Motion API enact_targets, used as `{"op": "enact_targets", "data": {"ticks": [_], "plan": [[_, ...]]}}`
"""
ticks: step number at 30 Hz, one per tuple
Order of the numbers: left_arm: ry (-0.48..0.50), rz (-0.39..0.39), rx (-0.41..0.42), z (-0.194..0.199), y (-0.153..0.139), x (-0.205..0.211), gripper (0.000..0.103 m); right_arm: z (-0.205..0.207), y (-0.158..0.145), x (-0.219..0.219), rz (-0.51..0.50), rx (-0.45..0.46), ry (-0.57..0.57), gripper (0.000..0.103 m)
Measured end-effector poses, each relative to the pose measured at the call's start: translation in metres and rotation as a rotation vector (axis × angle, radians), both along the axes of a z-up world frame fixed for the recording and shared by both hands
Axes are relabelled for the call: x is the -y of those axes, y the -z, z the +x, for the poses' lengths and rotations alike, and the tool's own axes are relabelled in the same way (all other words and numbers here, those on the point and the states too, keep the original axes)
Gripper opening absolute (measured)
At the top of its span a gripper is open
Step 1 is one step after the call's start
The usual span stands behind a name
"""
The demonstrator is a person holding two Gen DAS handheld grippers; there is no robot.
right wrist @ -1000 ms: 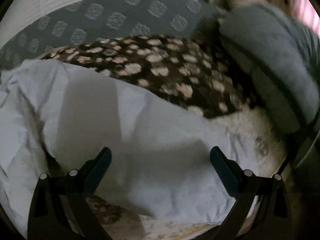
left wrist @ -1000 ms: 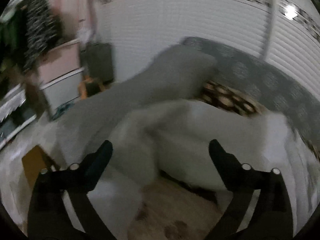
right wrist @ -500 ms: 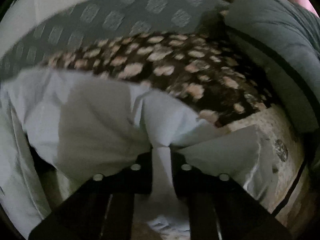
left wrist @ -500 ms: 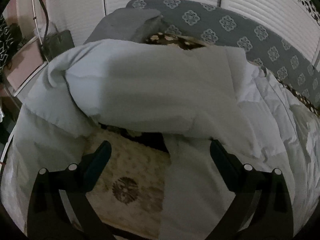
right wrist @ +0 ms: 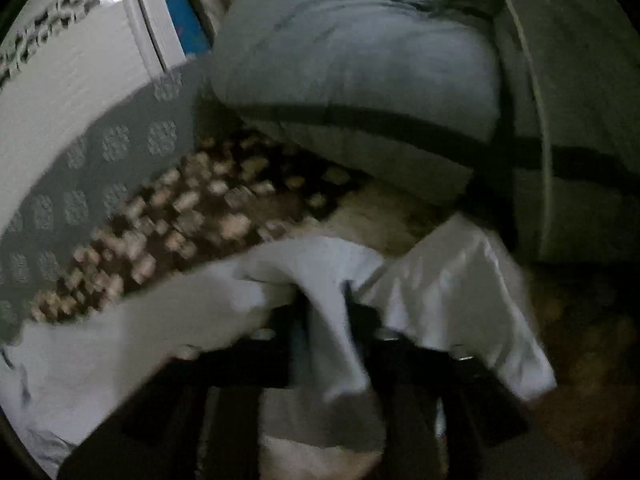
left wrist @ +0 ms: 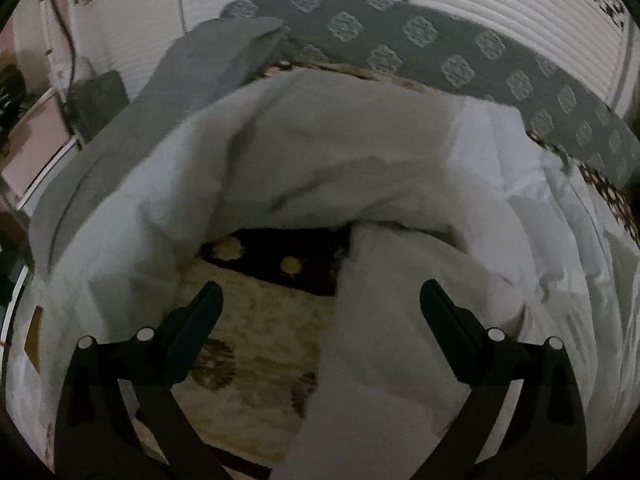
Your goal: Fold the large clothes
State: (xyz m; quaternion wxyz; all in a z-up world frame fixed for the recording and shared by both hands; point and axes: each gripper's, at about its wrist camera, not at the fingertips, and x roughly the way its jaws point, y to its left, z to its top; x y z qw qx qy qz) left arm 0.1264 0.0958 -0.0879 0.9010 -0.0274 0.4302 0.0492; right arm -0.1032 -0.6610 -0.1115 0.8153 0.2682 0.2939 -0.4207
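On the patterned bed cover (left wrist: 256,344), white garment (left wrist: 360,168) heaped, one fold draped under the left gripper (left wrist: 320,300); jaws wide apart, nothing between. Right gripper (right wrist: 324,312) clamped on a bunched fold of same garment, jaws lately easing wider. Grey pillow (right wrist: 360,64) behind.

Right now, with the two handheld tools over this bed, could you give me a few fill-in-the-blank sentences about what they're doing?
1. The right gripper has its jaws closed on a fold of the ____ garment.
2. The left gripper has its jaws ____, gripping nothing.
3. Between the left jaws lies a beige ____ under the cloth.
4. The grey headboard shows a repeating ____ pattern.

Missing words: white; open; bedcover; medallion
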Motion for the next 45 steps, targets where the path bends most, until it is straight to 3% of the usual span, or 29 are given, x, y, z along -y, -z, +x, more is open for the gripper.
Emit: {"op": "enact_targets", "data": {"ticks": [1, 2, 3, 7, 10, 14, 16, 19, 23, 25, 27, 28, 29, 30, 32, 34, 38, 41, 43, 44, 45], "plan": [[0.012, 0.006, -0.005, -0.001, 0.001, 0.003, 0.098, -0.004, -0.005, -0.006, -0.029, -0.009, -0.014, 0.058], [0.027, 0.015, -0.006, -0.004, 0.002, 0.008, 0.098, -0.009, -0.015, -0.016, -0.075, -0.005, -0.030, 0.082], [0.043, 0.020, -0.010, -0.008, 0.003, 0.013, 0.098, -0.013, -0.025, -0.023, -0.106, 0.011, -0.045, 0.092], [0.081, -0.009, -0.023, -0.034, 0.004, 0.027, 0.098, -0.023, -0.073, -0.065, -0.143, 0.137, -0.153, 0.099], [0.112, -0.038, -0.052, -0.057, 0.008, 0.035, 0.098, -0.001, -0.083, -0.112, -0.090, 0.160, -0.394, 0.100], [0.166, -0.005, -0.090, -0.074, 0.010, 0.045, 0.098, 0.038, -0.061, -0.203, 0.006, 0.020, -0.780, 0.100], [0.167, 0.005, -0.101, -0.076, 0.014, 0.045, 0.098, 0.051, -0.051, -0.234, 0.031, -0.043, -0.895, 0.100], [0.184, 0.009, -0.154, -0.074, 0.029, 0.045, 0.098, 0.065, -0.033, -0.260, 0.042, -0.137, -0.950, 0.100], [0.247, 0.086, -0.196, -0.072, 0.046, 0.058, 0.097, 0.075, -0.001, -0.262, 0.084, -0.269, -0.927, 0.100], [0.262, 0.086, -0.202, -0.070, 0.048, 0.059, 0.094, 0.071, 0.008, -0.256, 0.133, -0.284, -0.923, 0.099], [0.267, 0.065, -0.205, -0.065, 0.052, 0.058, 0.088, 0.075, 0.019, -0.254, 0.204, -0.287, -0.931, 0.077], [0.261, 0.050, -0.201, -0.062, 0.054, 0.056, 0.080, 0.078, 0.022, -0.255, 0.224, -0.286, -0.936, 0.071], [0.254, 0.033, -0.196, -0.059, 0.054, 0.054, 0.066, 0.083, 0.021, -0.257, 0.224, -0.280, -0.943, 0.055], [0.248, 0.012, -0.189, -0.058, 0.053, 0.052, 0.058, 0.087, 0.019, -0.260, 0.214, -0.272, -0.956, 0.035], [0.243, -0.031, -0.168, -0.057, 0.044, 0.048, 0.035, 0.087, 0.001, -0.263, 0.136, -0.231, -0.962, 0.022], [0.251, -0.044, -0.122, -0.065, 0.027, 0.048, 0.025, 0.076, -0.031, -0.254, 0.097, -0.119, -0.919, 0.018], [0.262, -0.146, 0.059, -0.100, -0.045, 0.043, 0.014, 0.036, -0.115, -0.249, -0.088, 0.092, -0.859, 0.016], [0.263, -0.240, 0.143, -0.124, -0.085, 0.021, 0.014, 0.010, -0.135, -0.248, -0.170, 0.121, -0.801, 0.016], [0.254, -0.278, 0.134, -0.130, -0.087, 0.010, 0.014, -0.001, -0.136, -0.242, -0.150, 0.125, -0.781, 0.019], [0.248, -0.281, 0.109, -0.129, -0.082, 0.006, 0.014, -0.002, -0.132, -0.241, -0.116, 0.094, -0.788, 0.023], [0.236, -0.274, 0.073, -0.126, -0.072, 0.004, 0.015, 0.002, -0.124, -0.243, -0.076, 0.049, -0.809, 0.035]]}}
